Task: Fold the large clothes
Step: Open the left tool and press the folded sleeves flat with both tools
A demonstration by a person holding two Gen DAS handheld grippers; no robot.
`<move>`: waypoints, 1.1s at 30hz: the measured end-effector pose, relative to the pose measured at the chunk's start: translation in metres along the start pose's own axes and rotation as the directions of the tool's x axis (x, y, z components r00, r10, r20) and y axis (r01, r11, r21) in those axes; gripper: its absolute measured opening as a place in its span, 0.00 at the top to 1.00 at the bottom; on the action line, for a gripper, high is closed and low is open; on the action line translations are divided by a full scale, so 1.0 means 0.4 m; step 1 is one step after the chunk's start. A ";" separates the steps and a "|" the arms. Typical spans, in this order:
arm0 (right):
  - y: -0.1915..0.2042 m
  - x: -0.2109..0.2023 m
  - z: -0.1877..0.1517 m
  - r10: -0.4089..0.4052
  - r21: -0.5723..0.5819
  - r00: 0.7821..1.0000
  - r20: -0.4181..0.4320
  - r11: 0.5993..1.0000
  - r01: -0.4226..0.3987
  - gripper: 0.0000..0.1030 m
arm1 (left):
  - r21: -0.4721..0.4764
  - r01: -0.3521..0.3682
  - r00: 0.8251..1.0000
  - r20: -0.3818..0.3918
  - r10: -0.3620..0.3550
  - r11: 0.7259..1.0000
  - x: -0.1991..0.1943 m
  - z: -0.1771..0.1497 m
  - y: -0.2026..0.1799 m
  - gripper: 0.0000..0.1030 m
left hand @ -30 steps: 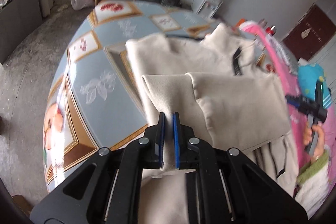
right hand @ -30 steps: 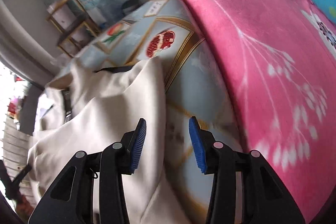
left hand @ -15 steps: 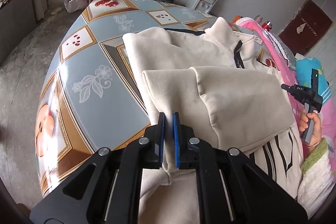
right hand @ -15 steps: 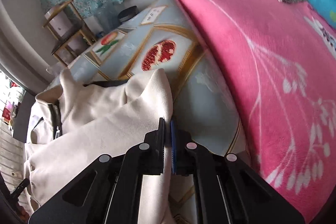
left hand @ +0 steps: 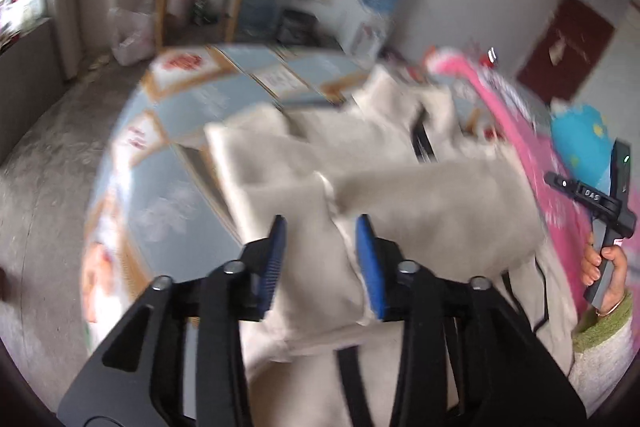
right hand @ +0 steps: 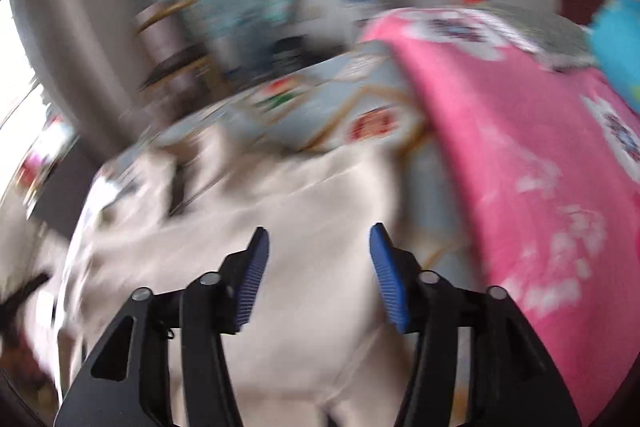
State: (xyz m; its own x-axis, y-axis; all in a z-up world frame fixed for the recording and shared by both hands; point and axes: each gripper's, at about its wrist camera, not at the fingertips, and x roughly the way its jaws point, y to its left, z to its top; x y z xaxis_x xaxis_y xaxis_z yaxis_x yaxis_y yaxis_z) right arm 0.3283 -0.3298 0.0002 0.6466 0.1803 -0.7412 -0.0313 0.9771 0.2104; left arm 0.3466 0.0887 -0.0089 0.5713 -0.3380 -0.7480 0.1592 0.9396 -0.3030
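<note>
**Both hand-held grippers spread over the cream garment**

Left hand-held gripper: blue pads wide apart, cream garment lying between them, nothing pinched. Garment sits folded on the patterned bench, sleeve layer on top, dark zip near the collar. Right hand-held gripper also spread, fabric below it. Seen from the left cam, its black body reads "DAS", rest of the lettering too small. Both views motion-blurred; pink blanket at the right edge, bench prints unreadable.
</note>
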 end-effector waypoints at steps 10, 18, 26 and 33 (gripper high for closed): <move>0.063 0.073 -0.077 -0.075 -0.053 0.985 -0.153 0.996 0.067 0.47 | 0.062 -0.074 0.995 -0.061 0.077 0.995 0.057 -0.053 -0.034 0.57; 0.274 0.152 -0.022 0.020 -0.182 0.988 -0.151 0.982 -0.048 0.51 | 0.111 0.013 0.997 -0.075 -0.005 0.994 0.101 0.022 -0.140 0.56; 0.319 0.194 -0.021 -0.031 -0.197 0.985 -0.170 0.980 -0.004 0.53 | 0.171 -0.066 0.991 -0.106 0.085 0.983 0.168 0.024 -0.160 0.57; 0.276 0.269 0.020 -0.082 -0.150 0.981 -0.177 0.987 0.055 0.50 | 0.199 -0.135 0.980 -0.119 0.160 0.971 0.249 0.070 -0.170 0.54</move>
State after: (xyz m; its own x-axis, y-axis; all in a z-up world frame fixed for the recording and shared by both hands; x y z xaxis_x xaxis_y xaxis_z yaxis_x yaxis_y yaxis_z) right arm 0.4007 -0.2033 -0.0512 0.5017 0.1170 -0.8571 -0.1092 0.9915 0.0715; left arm 0.4154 -0.0073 -0.0462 0.4898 -0.1868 -0.8516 0.2379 0.9683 -0.0756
